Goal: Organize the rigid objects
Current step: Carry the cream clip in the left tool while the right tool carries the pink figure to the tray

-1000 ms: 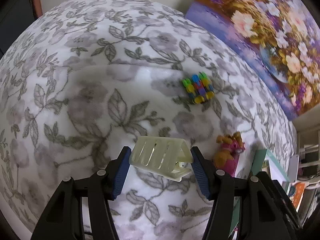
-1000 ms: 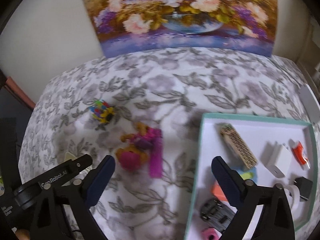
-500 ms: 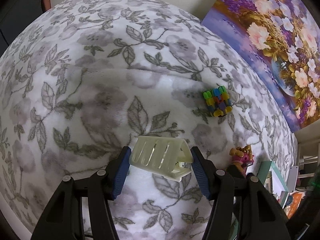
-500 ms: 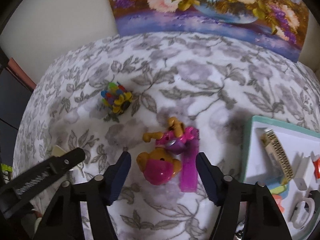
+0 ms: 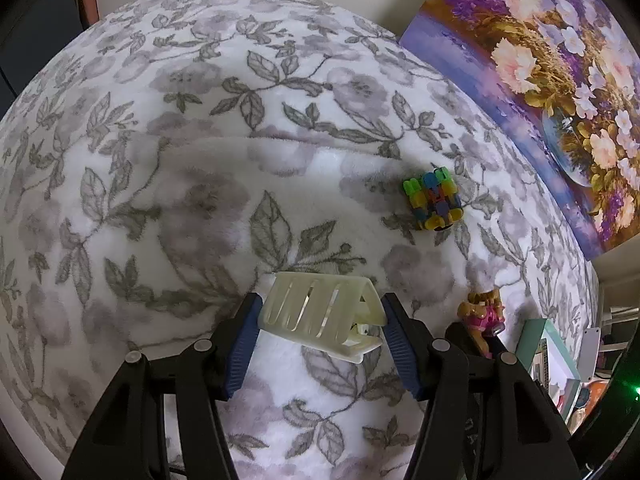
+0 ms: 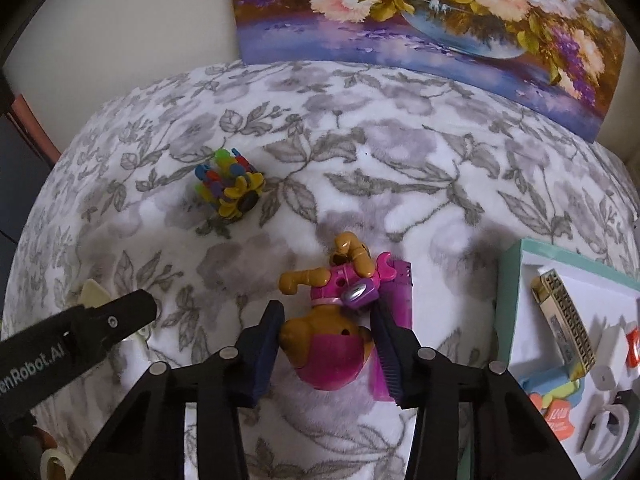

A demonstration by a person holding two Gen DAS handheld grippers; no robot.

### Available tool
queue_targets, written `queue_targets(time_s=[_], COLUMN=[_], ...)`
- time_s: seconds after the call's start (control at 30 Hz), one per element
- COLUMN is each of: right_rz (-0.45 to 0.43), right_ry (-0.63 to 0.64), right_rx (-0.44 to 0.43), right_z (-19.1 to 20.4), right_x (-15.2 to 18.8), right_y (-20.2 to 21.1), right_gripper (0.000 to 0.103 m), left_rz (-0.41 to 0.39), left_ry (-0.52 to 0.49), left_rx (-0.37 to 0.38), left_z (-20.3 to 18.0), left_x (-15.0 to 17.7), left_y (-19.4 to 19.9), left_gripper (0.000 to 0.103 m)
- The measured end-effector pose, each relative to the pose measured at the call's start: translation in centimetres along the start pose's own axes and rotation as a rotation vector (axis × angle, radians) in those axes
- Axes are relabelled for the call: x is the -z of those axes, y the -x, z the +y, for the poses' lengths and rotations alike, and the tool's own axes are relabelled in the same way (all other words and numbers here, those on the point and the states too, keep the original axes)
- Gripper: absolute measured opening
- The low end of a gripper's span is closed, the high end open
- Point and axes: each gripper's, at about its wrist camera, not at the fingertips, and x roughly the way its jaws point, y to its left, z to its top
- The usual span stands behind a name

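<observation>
My left gripper (image 5: 320, 332) is shut on a cream slotted plastic holder (image 5: 320, 314) and holds it above the floral blanket (image 5: 200, 160). My right gripper (image 6: 328, 344) has its jaws close around a pink and tan toy dog (image 6: 332, 320) lying on the blanket; the pads look to touch its head. A purple lighter (image 6: 396, 304) lies under the dog's right side. A multicoloured block ball (image 6: 230, 186) sits further back; it also shows in the left wrist view (image 5: 432, 200). A teal-rimmed white tray (image 6: 510, 304) lies at the right.
The tray holds a harmonica-like bar (image 6: 564, 320), a white charger (image 6: 612, 360), stickers and other small items. A flower painting (image 6: 440, 20) leans on the wall behind the blanket. The left gripper's arm (image 6: 72, 332) crosses the lower left of the right wrist view.
My right gripper has come down and forward over the toy dog and narrowed its jaws around it. My left gripper has kept the cream holder and drifted back to the left.
</observation>
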Motion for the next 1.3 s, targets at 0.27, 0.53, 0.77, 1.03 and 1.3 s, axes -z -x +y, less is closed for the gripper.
queue_targets(time_s=[0.27, 0.53, 0.77, 1.03, 1.3], right_rz=[-0.025, -0.081, -0.117, -0.114, -0.089], right_ry=[-0.031, -0.087, -0.153, -0.28, -0.381], right_rx=[-0.044, -0.086, -0.082, -0.03, 0.064], right_z=[-1.0, -3.0, -6.6, -12.6, -18.4], right_x=[0.3, 0.4, 1.4, 4.5, 7.6], right_y=[3.2, 8.0, 11.9, 14.0, 15.0], right_gripper=[0.04, 0.039, 0.039, 0.039, 0.039], left_rz=[-0.065, -0.125, -0.167, -0.183, -0.159], left_ry=[-0.031, -0.089, -0.162, -0.282, -0.436], left_rx=[-0.001, 0.002, 0.022, 0.051, 0.059], left_z=[-1.3, -3.6, -6.8, -11.3, -16.1], left_x=[0.2, 1.2, 2.7, 5.7, 9.6], left_y=[2.9, 5.9, 8.3, 9.9, 9.6], left_gripper=[0.062, 0.062, 0.062, 0.062, 0.062])
